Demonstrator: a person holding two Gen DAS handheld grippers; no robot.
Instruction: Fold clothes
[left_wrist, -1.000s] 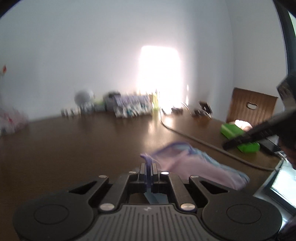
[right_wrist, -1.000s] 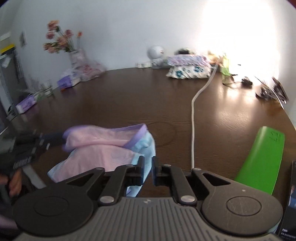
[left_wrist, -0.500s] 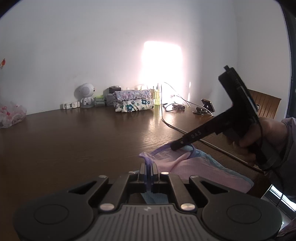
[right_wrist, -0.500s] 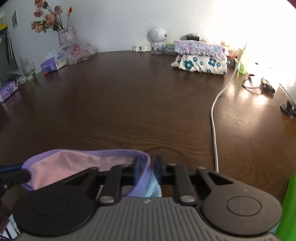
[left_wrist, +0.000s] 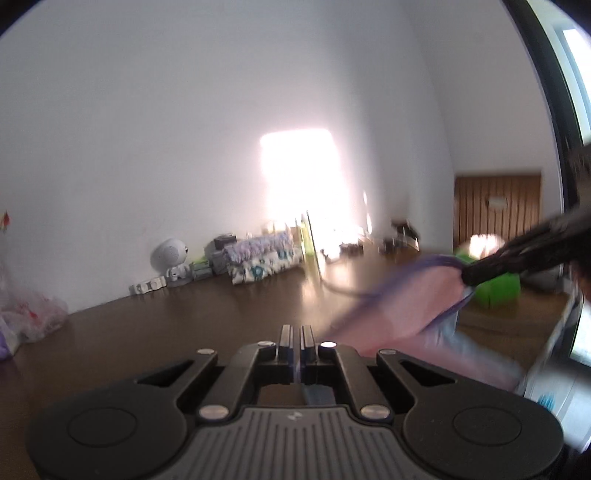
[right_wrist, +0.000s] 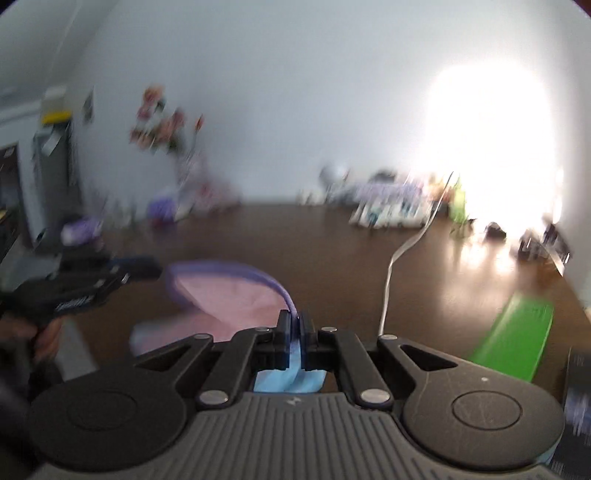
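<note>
A small pink garment (right_wrist: 229, 295) with a purple band and pale blue cloth hangs lifted above the dark wooden table (right_wrist: 332, 251). My right gripper (right_wrist: 295, 321) is shut on its purple band. My left gripper (left_wrist: 296, 334) is shut on another part of its edge, and shows at the left of the right wrist view (right_wrist: 147, 271). In the left wrist view the garment (left_wrist: 413, 299) stretches to the right, up to the right gripper's fingers (left_wrist: 491, 264). Both views are blurred by motion.
A pile of folded clothes (left_wrist: 260, 256) and a small white robot figure (left_wrist: 171, 260) stand at the table's far edge by the wall. A white cable (right_wrist: 391, 273) runs across the table. A green object (right_wrist: 517, 332) lies at the right. A flower vase (right_wrist: 184, 173) stands far left.
Both grippers have lifted the garment off the table and pulled it taut between them. The right gripper has shut on the purple band.
</note>
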